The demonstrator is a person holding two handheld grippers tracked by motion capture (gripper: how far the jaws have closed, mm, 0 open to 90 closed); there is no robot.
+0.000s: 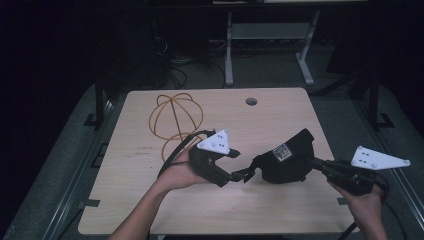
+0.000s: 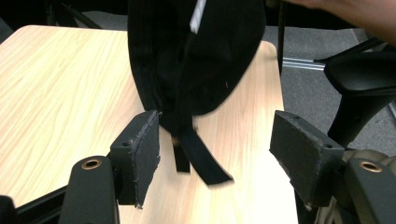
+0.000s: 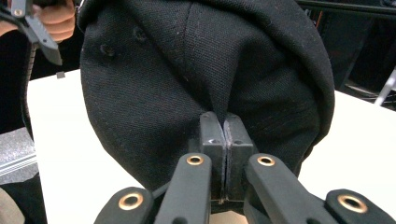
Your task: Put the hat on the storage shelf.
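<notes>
From above, a black cap (image 1: 286,160) is held up over the middle-right of the wooden surface (image 1: 150,200), between the two grippers. The right gripper (image 1: 312,162) comes in from the right edge and pinches the cap's fabric; the left gripper (image 1: 247,174) reaches toward the cap's left end, where a short strap hangs.

The right gripper view gives the grip plainly: the two fingers (image 3: 212,140) are pressed together with a fold of the cap (image 3: 154,93) caught between them, along a seam of the crown. The cap blocks most of what lies ahead; beyond its upper left edge a hand (image 3: 58,21) and part of the left gripper (image 3: 35,28) show.

The left gripper view shows what the high view leaves unclear: its fingers (image 2: 142,156) stand wide apart, holding nothing. The cap (image 2: 196,56) hangs ahead of them, and its strap (image 2: 196,154) dangles down into the gap, nearer the finger on the left of that view; whether it touches that finger I cannot tell.

Elsewhere on the surface, a coil of orange cable (image 1: 175,117) lies at the far left, and a round hole (image 1: 251,101) sits near the far edge. A metal frame (image 1: 265,35) stands on the floor beyond.
</notes>
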